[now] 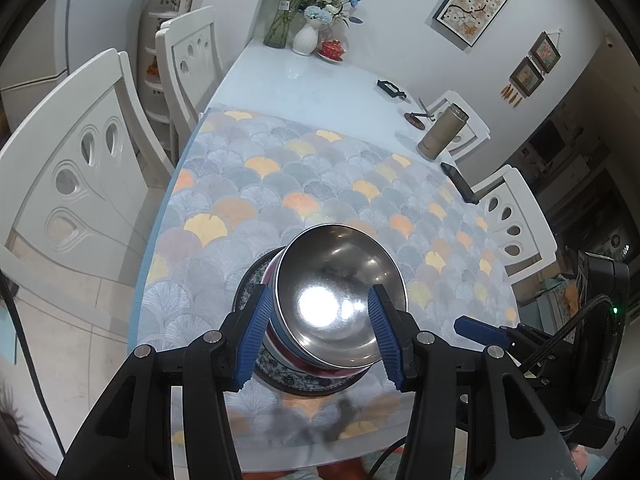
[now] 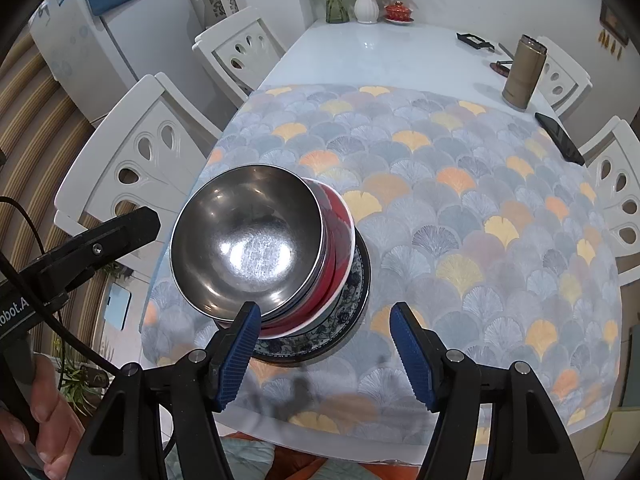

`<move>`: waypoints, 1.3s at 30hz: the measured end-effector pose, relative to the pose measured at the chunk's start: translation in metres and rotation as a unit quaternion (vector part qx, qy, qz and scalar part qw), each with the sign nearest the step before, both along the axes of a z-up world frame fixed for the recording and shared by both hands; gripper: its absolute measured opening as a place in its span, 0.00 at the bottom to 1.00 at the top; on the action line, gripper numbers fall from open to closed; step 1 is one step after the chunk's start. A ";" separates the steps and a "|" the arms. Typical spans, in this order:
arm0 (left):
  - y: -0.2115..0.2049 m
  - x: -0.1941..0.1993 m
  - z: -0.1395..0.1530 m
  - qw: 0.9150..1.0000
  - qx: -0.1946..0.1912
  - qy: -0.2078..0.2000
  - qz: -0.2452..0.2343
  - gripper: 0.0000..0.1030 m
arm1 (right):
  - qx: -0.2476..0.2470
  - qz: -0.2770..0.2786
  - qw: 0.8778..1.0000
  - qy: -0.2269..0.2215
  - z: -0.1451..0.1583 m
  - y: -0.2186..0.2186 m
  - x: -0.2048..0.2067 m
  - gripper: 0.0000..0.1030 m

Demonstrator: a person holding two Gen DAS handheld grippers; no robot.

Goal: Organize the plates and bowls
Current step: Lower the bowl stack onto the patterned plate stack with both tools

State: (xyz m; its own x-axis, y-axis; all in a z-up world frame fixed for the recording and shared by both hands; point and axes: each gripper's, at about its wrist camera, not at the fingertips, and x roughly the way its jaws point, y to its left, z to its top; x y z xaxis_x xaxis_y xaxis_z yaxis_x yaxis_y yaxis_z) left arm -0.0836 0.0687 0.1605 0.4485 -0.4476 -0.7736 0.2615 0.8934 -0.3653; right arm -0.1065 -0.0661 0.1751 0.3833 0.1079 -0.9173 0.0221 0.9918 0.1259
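Left wrist view looks down on a finished-looking stack near the front edge of the dining table (image 1: 280,76): a steel bowl (image 1: 340,292) sits on top, nested in a red-and-white bowl (image 1: 280,340), and both stand on a blue-patterned plate (image 1: 292,378) that lies on the fan-patterned cloth (image 1: 280,184). The left gripper (image 1: 320,336) hangs over this stack with its jaws partly open, one blue pad at each side of the steel bowl. Whether the pads press on the bowl's wall cannot be told from here, and a gap seems to remain on the left side.

From the right wrist view, the right gripper (image 2: 326,354) stands about half open and holds nothing. Its left pad lies just beside the near rim of the stack and its right pad is over bare cloth. A hand (image 2: 40,412) grips the other tool's handle at the lower left.

As a judgement, the task is close to done. Every plate and bowl in sight is already gathered into the one pile, and no loose dish shows elsewhere on the cloth. Only a flask (image 2: 522,70), a phone (image 2: 560,138), vases and a small red lidded cup stand at the far end. What may be left is to let go, or to straighten the steel bowl, which looks slightly tilted toward the left in its nest.
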 end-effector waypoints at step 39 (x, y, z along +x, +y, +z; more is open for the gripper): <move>-0.003 0.004 0.006 0.999 0.019 -0.015 0.024 0.58 | -0.006 0.011 1.000 0.003 -0.004 -0.009 0.004 0.63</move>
